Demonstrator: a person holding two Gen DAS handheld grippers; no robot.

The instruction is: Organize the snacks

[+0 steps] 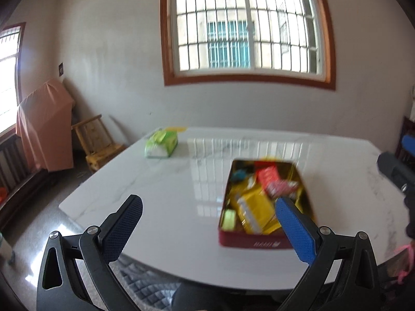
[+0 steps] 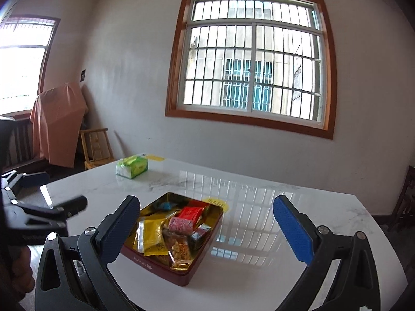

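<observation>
**Both tongs wide over the snack tin**

Our left gripper and right gripper gape wide, empty. The red tin sits lower centre on the marble table, long axis toward upper right. We judge its foil snack packets light, crinkly, slippery; pinch edges. Beyond, tissue pack.

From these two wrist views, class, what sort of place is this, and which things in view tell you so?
Most likely a room in a home, perhaps a dining room. A marble-look table holds a red tin of snacks and a tissue pack; a barred window and a wooden chair line the walls.
</observation>
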